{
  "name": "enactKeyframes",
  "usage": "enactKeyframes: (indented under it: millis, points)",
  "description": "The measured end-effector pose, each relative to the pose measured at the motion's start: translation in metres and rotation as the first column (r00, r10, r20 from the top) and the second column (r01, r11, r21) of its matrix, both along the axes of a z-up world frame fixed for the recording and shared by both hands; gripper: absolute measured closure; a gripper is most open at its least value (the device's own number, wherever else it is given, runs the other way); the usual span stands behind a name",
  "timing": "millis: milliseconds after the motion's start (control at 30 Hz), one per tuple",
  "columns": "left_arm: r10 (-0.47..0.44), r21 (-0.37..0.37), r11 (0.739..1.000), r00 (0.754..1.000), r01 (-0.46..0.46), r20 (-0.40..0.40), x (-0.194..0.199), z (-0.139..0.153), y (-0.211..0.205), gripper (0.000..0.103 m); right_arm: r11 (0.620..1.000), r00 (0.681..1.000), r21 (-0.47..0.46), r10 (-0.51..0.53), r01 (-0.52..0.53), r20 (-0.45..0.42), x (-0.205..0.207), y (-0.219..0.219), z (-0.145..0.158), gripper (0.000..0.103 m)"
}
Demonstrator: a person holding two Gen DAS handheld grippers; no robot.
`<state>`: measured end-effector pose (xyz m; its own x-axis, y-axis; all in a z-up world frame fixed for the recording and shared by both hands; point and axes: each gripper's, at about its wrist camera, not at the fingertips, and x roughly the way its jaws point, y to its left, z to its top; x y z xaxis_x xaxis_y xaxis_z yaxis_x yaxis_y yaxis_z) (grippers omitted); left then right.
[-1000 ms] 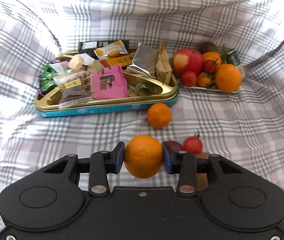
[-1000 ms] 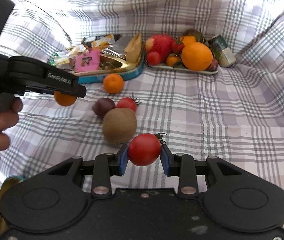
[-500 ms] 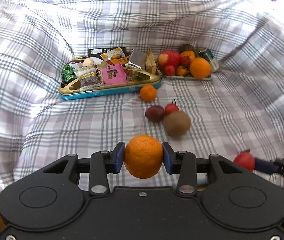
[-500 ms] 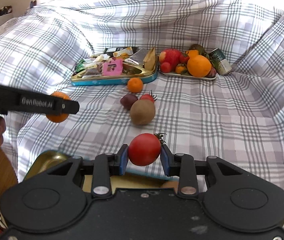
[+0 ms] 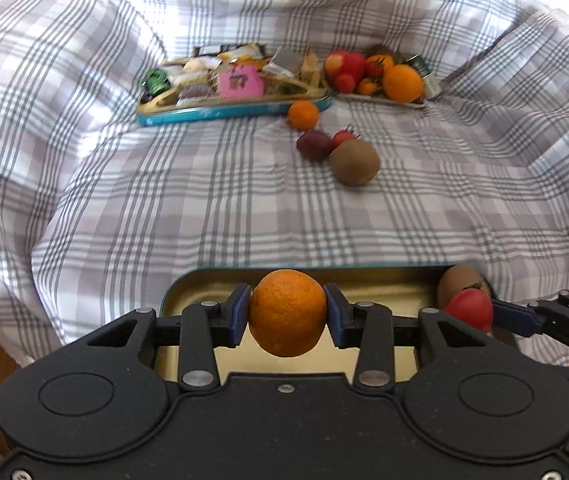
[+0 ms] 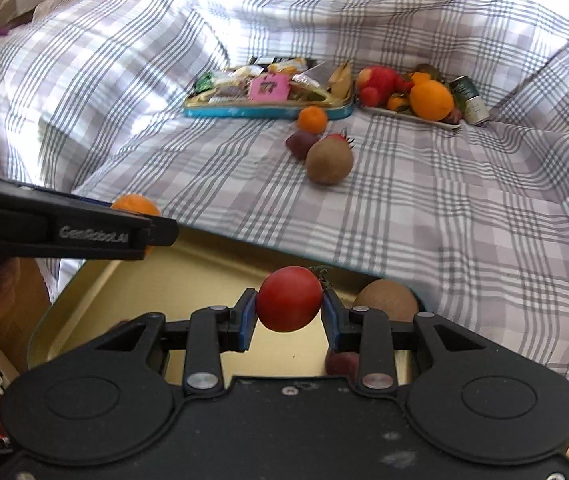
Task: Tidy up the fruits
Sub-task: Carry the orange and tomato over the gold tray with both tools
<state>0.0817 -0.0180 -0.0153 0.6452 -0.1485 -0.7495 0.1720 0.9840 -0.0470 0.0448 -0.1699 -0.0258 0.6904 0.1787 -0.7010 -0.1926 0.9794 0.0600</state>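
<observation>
Most of the gold tin (image 6: 132, 280) lay bare; a brown fruit (image 6: 384, 296) blocked its far right corner.

A round orange mandarin (image 5: 287, 312) sits clamped between blue pads above a gold-lined tin (image 5: 200, 285); a red tomato (image 6: 289, 298) with a green stem is pinched the same way over that tin, near a brown kiwi (image 6: 385, 300) — already inside. Farther off on the checked bedcover lie a mandarin (image 5: 303, 115), a dark plum (image 5: 313, 145), a small tomato (image 5: 343, 137) and another kiwi (image 5: 355, 162).
</observation>
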Motion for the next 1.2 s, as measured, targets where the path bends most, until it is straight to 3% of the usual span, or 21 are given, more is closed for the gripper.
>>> enactKeyframes:
  millis: [367,867,1200]
  points:
    - [0.029,0.018,0.999,0.997,-0.028,-0.076,0.017,-0.027,0.005,0.054,1.000,0.995,-0.009,-0.002,0.001,-0.102,0.015,0.005,-0.023,0.068]
    - [0.014,-0.015,1.000,0.989,-0.017,-0.147,0.032,-0.041,0.006,0.054,1.000,0.988,-0.011,0.007,-0.008,-0.154,0.038,0.013,-0.035,0.068]
    - [0.005,0.019,1.000,0.997,-0.004,-0.078,0.027,-0.029,0.000,0.055,1.000,0.990,0.019,-0.006,0.009,-0.143,0.042,0.011,-0.030,0.067]
